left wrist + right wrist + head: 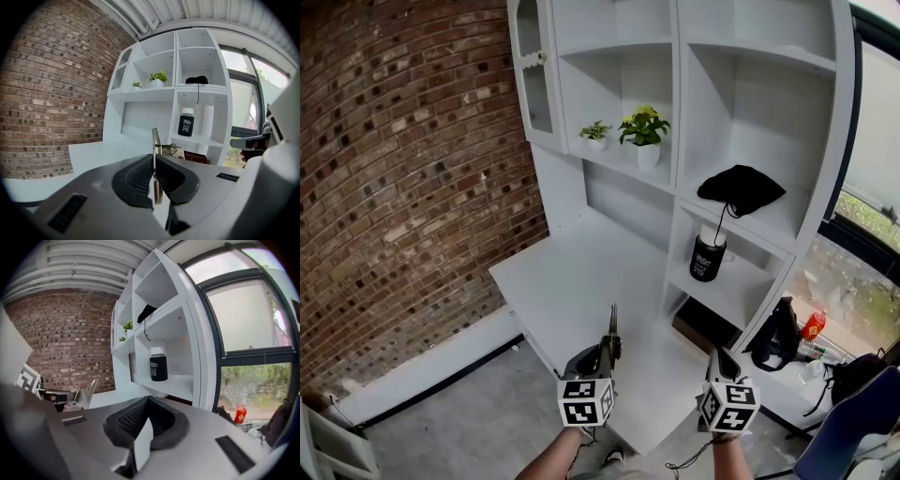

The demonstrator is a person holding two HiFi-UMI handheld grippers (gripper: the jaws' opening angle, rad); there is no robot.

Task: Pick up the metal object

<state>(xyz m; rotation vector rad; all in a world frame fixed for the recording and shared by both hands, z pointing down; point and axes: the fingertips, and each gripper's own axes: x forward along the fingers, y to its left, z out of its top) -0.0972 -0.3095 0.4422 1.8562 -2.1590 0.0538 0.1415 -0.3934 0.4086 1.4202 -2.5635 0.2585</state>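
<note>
Pickup looks done. Left tool (154, 174) pinches the metal object (154, 140), a thin blade standing edge-up from the pads and apparently clear above the desk (572, 272). Right tool (147, 400) is pressed together with nothing in it, beside the left. Next move, by judgement: firm hold, no wrist roll, slow carry. Room: open desk ahead; shelf unit (679, 141) uprights ahead and right; brick wall (403, 169) well left; desk's front edge lies just under both tools.
</note>
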